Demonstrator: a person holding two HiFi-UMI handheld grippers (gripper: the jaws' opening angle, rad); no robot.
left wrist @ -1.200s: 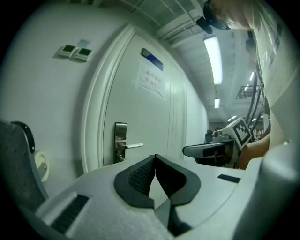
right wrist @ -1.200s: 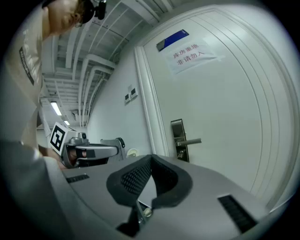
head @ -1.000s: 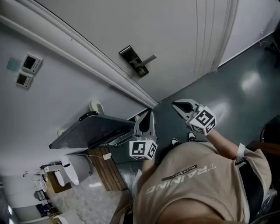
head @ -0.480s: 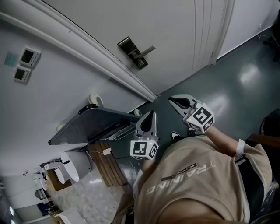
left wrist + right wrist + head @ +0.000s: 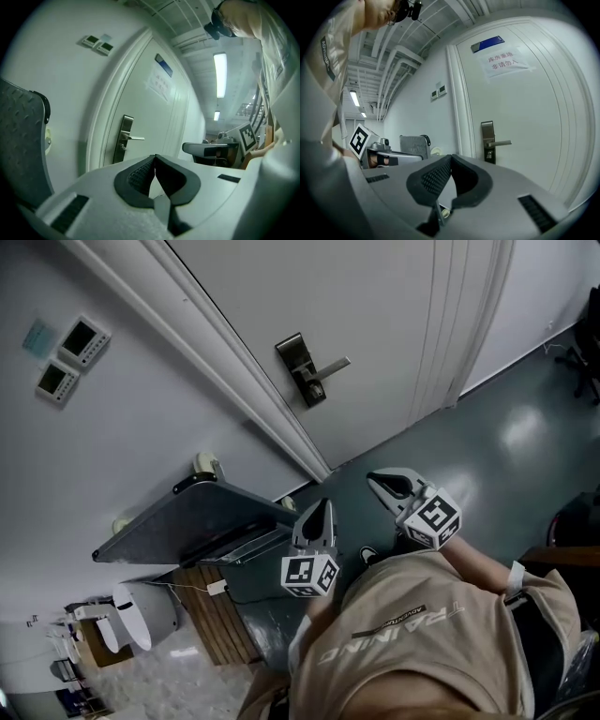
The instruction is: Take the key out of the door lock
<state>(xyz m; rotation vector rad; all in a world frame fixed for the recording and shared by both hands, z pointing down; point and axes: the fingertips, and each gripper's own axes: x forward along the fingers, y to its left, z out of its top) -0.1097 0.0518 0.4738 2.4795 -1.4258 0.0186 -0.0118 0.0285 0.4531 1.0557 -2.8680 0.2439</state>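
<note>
Left gripper (image 5: 319,510) and right gripper (image 5: 379,478) both have jaws pressed together on nothing, well apart from the door lock (image 5: 305,371). The key (image 5: 489,154), a small shape under the lever handle (image 5: 330,367), lies ahead and rightward of the right gripper, seemingly the nearer

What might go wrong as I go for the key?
1. The key seems a tiny speck under the silver lever handle on the dark lock plate; the right gripper may bump the lever instead.
2. Right gripper and left gripper are both shut, so neither can grasp until opened.
</note>
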